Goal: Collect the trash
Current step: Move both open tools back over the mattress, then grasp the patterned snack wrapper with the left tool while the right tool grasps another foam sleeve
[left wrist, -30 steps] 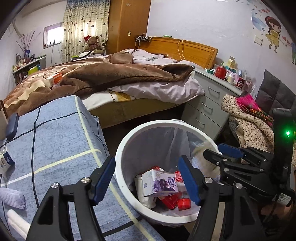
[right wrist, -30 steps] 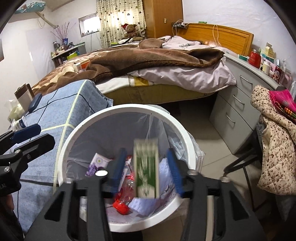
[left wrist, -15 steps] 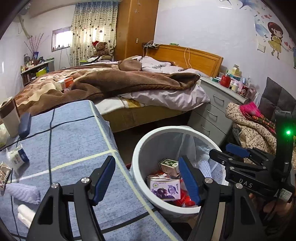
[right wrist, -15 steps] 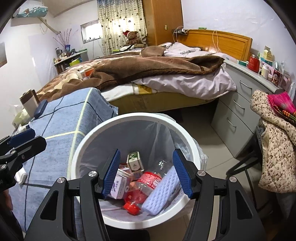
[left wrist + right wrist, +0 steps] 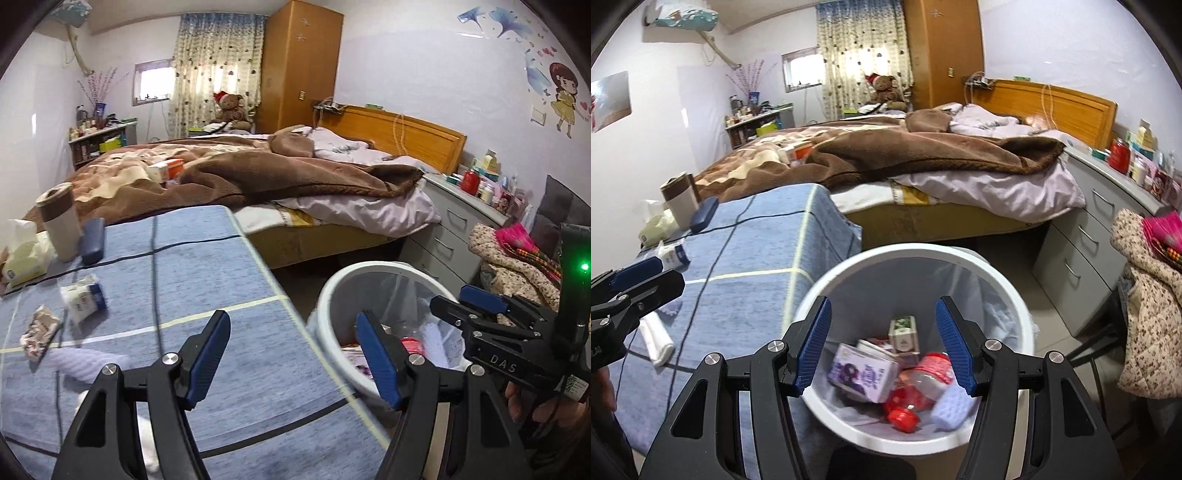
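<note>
White bin (image 5: 997, 280) below empty right fingers (image 5: 951, 343)

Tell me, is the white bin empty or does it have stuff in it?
It has stuff in it. The bin holds a purple carton, a green box, a red-capped bottle and a sponge.
</note>
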{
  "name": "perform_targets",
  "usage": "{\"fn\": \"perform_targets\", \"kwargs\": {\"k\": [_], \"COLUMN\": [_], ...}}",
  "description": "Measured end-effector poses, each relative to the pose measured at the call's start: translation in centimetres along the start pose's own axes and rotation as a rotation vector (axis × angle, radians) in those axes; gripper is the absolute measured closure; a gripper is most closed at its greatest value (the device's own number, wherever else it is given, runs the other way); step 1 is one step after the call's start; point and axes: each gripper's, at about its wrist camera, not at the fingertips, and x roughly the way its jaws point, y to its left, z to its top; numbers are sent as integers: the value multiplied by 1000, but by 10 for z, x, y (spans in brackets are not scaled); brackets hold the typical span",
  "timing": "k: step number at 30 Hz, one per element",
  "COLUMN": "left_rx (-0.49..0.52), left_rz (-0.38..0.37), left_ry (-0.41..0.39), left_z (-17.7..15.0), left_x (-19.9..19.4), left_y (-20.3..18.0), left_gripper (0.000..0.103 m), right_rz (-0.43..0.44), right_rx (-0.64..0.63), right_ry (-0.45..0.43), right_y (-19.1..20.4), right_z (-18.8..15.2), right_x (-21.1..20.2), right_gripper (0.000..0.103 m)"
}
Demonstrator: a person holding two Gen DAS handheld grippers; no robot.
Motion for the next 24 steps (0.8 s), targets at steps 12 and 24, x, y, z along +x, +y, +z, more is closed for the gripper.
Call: {"fn": "perform_targets", "kwargs": {"k": [12, 24], "left_rx": [-69, -173], "left_rz": [89, 228], "left_ry": [-38, -47], "left_z": [-9, -23], "left_x": [-28, -53], "left_y": [59, 144], "left_gripper": [30, 30], "right_rz": [89, 203], "right_rx": [-91, -198], "right_ry": [-21, 1], "right_y": [51, 115], "right_z": [5, 7], "right_x": [1, 19], "right_gripper": [43, 43]}}
